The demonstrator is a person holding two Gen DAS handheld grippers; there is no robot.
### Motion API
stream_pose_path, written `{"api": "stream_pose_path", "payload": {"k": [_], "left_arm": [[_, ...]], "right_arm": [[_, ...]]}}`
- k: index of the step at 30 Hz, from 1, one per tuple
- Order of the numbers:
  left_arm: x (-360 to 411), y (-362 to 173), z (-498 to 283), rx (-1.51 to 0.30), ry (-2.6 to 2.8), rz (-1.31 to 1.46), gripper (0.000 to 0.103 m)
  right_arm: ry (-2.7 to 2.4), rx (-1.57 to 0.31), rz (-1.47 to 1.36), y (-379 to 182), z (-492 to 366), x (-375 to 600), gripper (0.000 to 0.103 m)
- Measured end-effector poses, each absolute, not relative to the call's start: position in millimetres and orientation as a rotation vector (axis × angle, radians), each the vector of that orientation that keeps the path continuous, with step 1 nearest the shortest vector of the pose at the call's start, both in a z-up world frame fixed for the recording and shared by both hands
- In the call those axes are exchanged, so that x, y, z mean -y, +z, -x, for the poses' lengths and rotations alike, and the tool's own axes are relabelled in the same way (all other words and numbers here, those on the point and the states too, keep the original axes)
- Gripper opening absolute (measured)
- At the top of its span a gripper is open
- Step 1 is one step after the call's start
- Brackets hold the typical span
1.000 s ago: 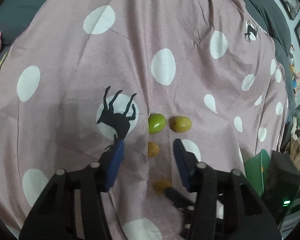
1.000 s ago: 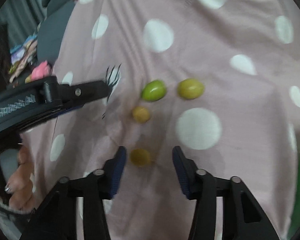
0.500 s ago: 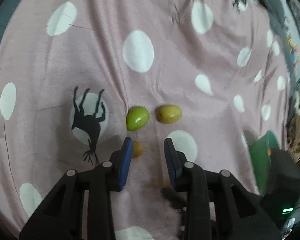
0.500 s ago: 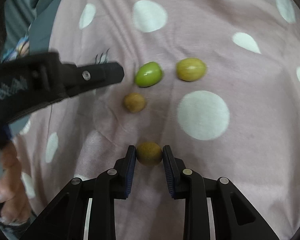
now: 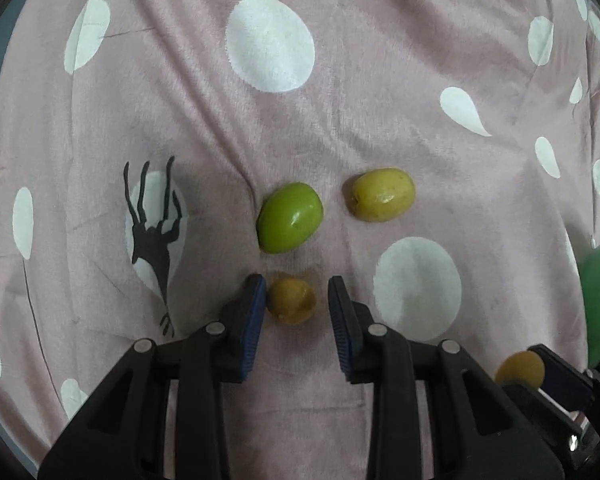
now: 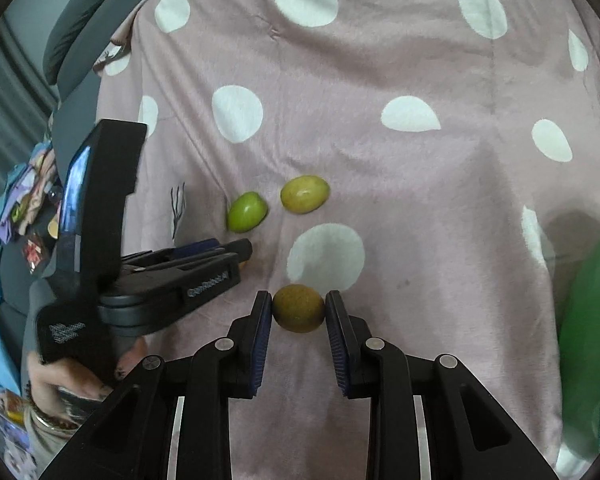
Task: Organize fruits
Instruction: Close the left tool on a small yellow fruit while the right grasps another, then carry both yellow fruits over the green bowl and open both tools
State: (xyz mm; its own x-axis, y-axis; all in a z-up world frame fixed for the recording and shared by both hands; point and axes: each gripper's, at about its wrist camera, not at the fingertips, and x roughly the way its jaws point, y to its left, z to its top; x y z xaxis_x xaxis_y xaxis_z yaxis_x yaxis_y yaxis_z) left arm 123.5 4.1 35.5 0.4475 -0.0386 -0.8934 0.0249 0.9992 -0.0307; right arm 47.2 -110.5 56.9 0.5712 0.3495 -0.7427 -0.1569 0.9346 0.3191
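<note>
Ahead of my left gripper (image 5: 297, 300) the green fruit (image 5: 290, 217) and yellow fruit (image 5: 383, 194) lie side by side with a narrow gap between them, blocking a straight push forward. Beyond them the blanket (image 5: 340, 100) is bare toward its far edge. On my right, the green bin (image 6: 592, 320) walls off that side. My left gripper's body (image 6: 140, 272) crowds the space left of my right gripper (image 6: 298, 308).
</note>
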Motion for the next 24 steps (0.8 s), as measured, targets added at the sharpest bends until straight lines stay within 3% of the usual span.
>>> {"api": "stream_pose_path", "payload": {"k": [12, 24], "left_arm": [[-12, 19, -125, -1.13, -0.073, 0.112, 0.026], [-20, 72, -66, -0.992, -0.118, 0.141, 0.026]], "right_arm": [[0.219, -0.87, -0.258, 64, -42, 139, 0.029], [0.076, -0.811, -0.277, 73, -26, 179, 0.029]]}}
